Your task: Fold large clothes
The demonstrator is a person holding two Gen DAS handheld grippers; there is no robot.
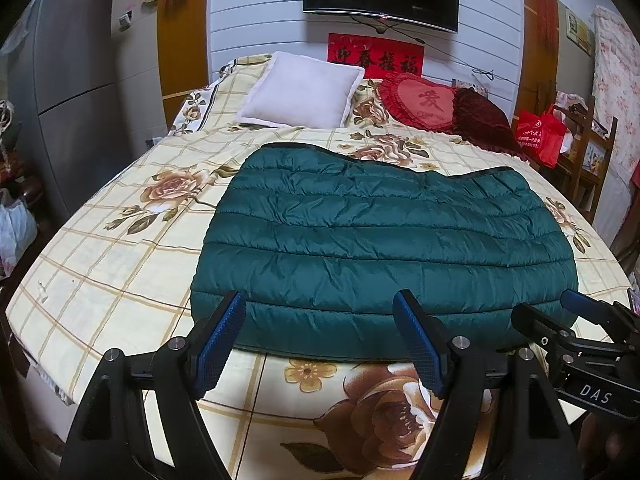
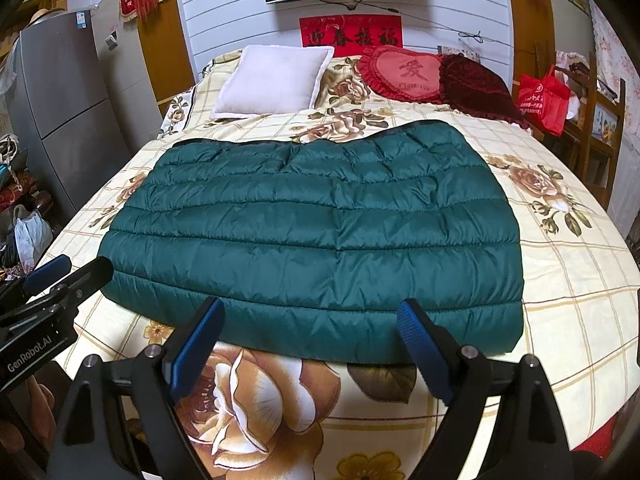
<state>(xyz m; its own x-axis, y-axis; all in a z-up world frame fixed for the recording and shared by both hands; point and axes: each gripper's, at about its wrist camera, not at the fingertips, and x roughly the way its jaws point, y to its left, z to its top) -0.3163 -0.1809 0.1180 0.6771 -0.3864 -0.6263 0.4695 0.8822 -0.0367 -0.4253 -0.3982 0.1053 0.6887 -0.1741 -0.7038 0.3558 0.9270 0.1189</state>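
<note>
Green puffer jacket [image 2: 312,232] folded flat on floral bedspread [image 1: 100,272], long axis left-right, left gripper [image 1: 320,312] and right gripper [image 2: 310,312] both wide open, holding nothing — only right view shows white plastic bag [image 2: 30,236] clearly

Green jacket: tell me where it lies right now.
The green jacket lies flat mid-bed on the floral sheet in both wrist views, its near edge just beyond both open claws, with the white pillow and red cushions at the headboard behind it.
</note>
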